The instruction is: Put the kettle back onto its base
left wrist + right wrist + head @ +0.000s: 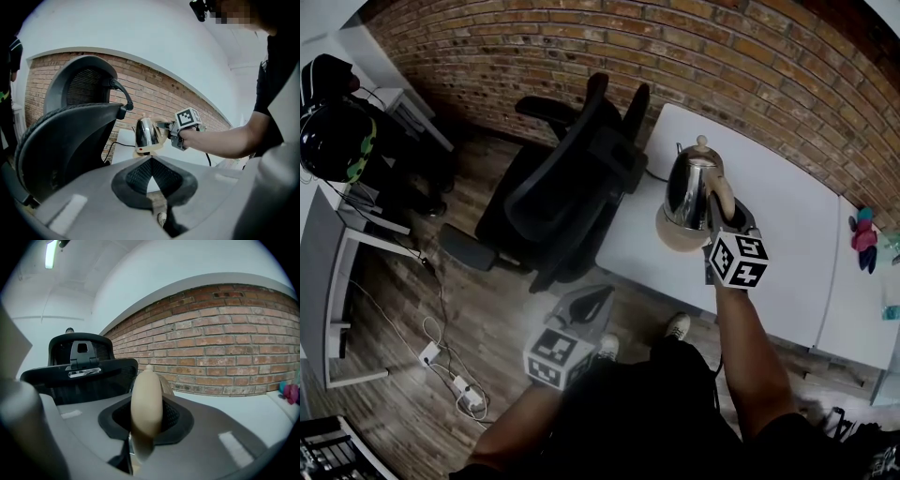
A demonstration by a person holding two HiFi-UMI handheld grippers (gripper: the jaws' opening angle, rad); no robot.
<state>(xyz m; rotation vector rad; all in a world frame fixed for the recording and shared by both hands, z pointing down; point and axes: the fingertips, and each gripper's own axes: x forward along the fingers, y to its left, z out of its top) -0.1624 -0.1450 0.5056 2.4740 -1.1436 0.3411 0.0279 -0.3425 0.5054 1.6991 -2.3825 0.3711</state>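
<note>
A shiny steel kettle (690, 190) with a beige handle (723, 199) stands upright near the left end of the white table (787, 253). A beige round base (675, 234) shows under it; I cannot tell whether they touch. My right gripper (719, 212) is shut on the handle, which fills the middle of the right gripper view (146, 401). My left gripper (598, 298) hangs low over the floor, its jaws together and holding nothing. The left gripper view shows the kettle (146, 134) and the right gripper (172, 133) ahead.
A black office chair (572, 178) stands against the table's left end, close to the kettle. A black cord (654, 175) runs behind the kettle. A pink object (864, 234) lies at the table's far right. A power strip (455, 380) and cables lie on the wood floor.
</note>
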